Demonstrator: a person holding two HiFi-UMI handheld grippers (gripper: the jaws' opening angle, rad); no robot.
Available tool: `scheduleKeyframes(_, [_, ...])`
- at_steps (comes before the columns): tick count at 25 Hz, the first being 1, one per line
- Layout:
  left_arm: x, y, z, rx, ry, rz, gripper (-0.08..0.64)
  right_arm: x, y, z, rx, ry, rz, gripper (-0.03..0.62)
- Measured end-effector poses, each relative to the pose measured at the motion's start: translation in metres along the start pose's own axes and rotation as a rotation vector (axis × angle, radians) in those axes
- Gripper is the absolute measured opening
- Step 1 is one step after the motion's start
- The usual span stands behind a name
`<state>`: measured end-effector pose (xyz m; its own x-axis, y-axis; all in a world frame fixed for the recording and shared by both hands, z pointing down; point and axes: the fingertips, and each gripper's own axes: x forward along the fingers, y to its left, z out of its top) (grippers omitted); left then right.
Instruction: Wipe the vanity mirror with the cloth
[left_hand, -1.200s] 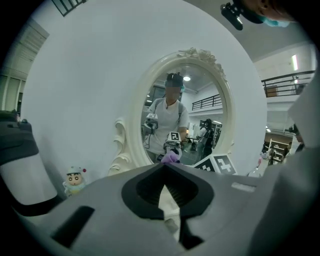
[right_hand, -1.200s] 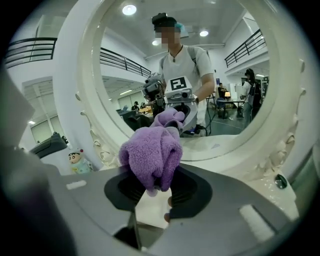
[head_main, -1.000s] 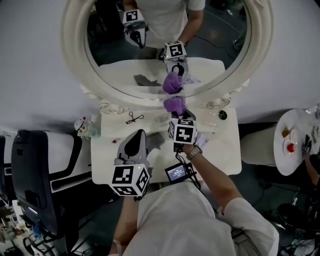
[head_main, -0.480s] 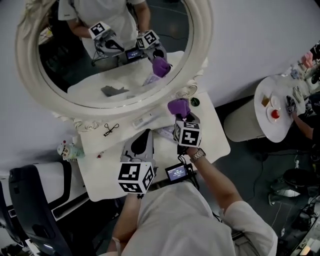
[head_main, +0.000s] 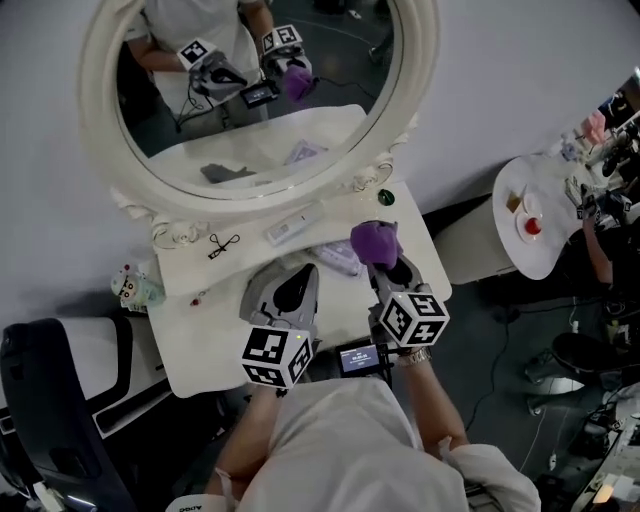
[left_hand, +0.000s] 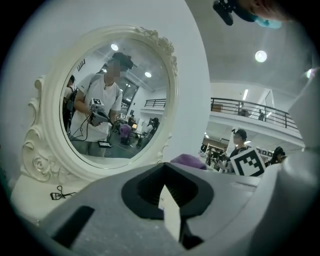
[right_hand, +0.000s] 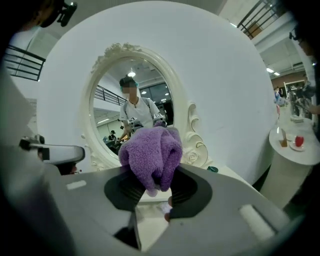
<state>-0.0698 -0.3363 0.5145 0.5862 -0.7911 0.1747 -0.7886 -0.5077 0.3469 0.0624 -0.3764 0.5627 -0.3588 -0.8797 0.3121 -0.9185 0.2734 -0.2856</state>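
1. Right gripper (head_main: 388, 262) is clamped on the purple cloth (head_main: 374, 240), which is bunched between its jaws and bulges out past their tips.
2. The cloth has been drawn back off the vanity mirror (head_main: 300, 110). A second ago it was pressed against the lower edge of the glass, and half a second ago it was already lifted just clear. Now it is held well apart from the glass, over the table (head_main: 205, 335) near the right-hand corner.
3. In the right gripper view the mirror is seen ahead of the jaws and beyond the cloth, with an open gap between them, so no contact is being made.
4. It is judged that the wiping stroke has been broken off or ended. The glass would have to be approached again before more wiping could be done, and how clean it is cannot be told.
5. The left gripper (head_main: 296, 280) is held just left of the right one, low over the table, with its jaws together on nothing. Its place beside the right gripper is little altered from the earlier frames.
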Motion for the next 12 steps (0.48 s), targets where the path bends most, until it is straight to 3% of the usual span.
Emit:
scheduleKeyframes(4, [-0.027,-0.012,-0.003,-0.004,-0.067,-0.075,0.002,-0.056,0.039,0.008,0.003,-0.074,0.051,0.121])
scheduleKeyframes(8, [-0.06,-0.029,-0.005,0.039,-0.123,-0.148,0.002,-0.107,0.075,0.015,0.122,-0.144,0.178,0.121])
scheduleKeyframes(10, [-0.084,-0.036,-0.009,0.087,-0.154,-0.151,0.002,-0.128,0.086,0.009,0.187,-0.153,0.228,0.121])
scheduleKeyframes(12, [-0.111,-0.04,-0.013,0.11,-0.172,-0.125,0.002,-0.143,0.094,-0.003,0.193,-0.13,0.254,0.121])
